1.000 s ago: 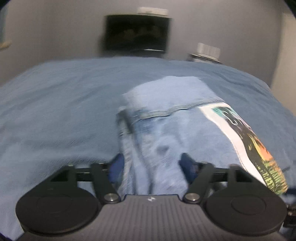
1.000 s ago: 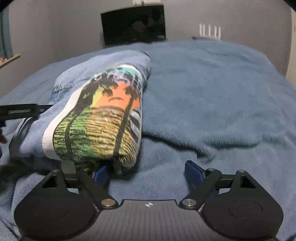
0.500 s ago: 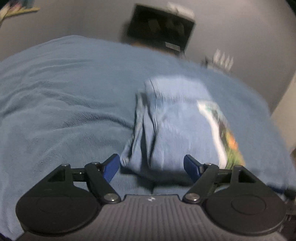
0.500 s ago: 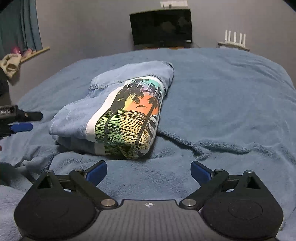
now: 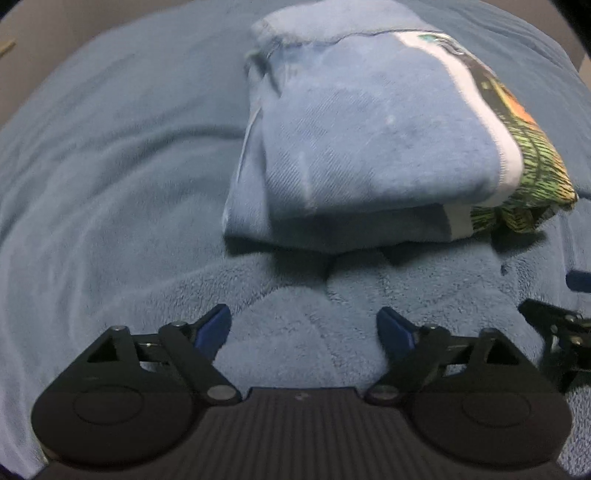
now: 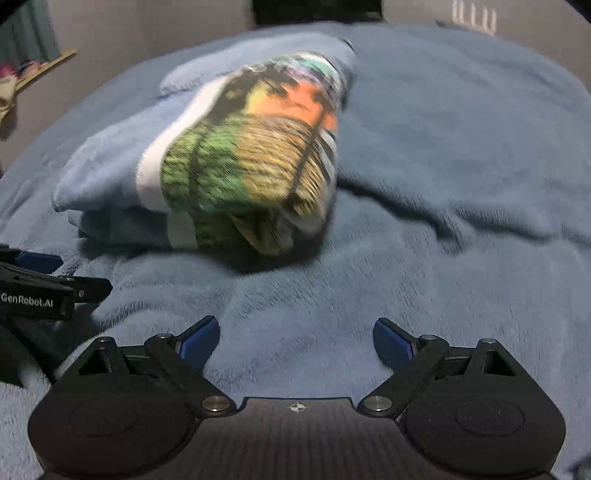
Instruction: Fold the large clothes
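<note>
A folded denim garment [image 5: 369, 129] with a palm-tree sunset print [image 6: 251, 162] on its right side lies on the blue fleece blanket [image 5: 110, 184]. My left gripper [image 5: 303, 317] hovers over the blanket just in front of the bundle's near edge. Its jaws are opening and nothing is between them. My right gripper [image 6: 295, 326] is in front of the printed end, apart from it. Its jaws stand wide, closing a little, with only blanket below. Each gripper shows at the edge of the other's view: the right one [image 5: 554, 325] and the left one [image 6: 37, 291].
The blanket [image 6: 461, 147] covers the whole bed and is rumpled to the right of the bundle. A dark screen [image 6: 317, 9] and a white router [image 6: 474, 18] stand by the far wall. A wooden shelf [image 6: 44, 66] juts out at the far left.
Both grippers let go of the garment's near edge and drew back. The bundle now lies free on the blanket. Both views have tipped downward, and the left jaws stand wider.
</note>
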### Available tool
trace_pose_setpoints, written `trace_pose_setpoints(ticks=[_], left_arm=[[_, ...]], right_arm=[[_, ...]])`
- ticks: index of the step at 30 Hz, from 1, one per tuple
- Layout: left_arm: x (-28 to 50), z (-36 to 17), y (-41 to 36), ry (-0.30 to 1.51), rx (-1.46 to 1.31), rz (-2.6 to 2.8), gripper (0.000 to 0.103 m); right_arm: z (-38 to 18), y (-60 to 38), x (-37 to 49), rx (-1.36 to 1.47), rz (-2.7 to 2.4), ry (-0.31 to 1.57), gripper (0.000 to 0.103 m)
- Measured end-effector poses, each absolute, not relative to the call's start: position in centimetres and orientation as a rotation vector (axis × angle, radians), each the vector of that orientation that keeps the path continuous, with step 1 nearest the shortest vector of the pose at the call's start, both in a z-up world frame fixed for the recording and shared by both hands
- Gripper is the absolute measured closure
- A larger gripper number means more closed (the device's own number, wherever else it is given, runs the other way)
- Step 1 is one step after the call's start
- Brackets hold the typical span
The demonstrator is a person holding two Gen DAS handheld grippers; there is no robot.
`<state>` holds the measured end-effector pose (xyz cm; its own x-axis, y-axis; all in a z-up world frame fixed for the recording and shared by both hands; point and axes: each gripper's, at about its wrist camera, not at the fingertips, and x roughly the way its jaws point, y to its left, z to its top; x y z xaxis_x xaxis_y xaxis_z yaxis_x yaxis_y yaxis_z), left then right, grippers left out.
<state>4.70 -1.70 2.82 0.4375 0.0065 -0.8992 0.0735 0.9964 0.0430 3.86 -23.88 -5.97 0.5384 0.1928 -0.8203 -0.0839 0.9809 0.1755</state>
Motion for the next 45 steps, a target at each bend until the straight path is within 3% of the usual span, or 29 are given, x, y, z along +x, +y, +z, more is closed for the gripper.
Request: trace_pose_setpoints(ticks=[9,18,29,45], left_arm=[[5.1,2.1,-2.0,1.123,0.091,-0.060,0.005],[4.2,3.9,-2.3,1.069,0.074,-0.110,0.005],[0.6,7.4,-2.7,0.880,0.063,-0.090,0.005],[0.0,8.0,-2.6,0.842,0.065,-0.056,0.005]], right_arm=[[-6.6,-23.2,4.6,0.098,0.157,1.003,0.004],[-6.8,-23.5,4.9,0.129,0.157,0.986,0.003],[-3.1,-23.3,0.1,0.049,0.113,0.718,0.004],[-3.2,-23.7,0.3,0.079,0.111,0.737,0.004]])
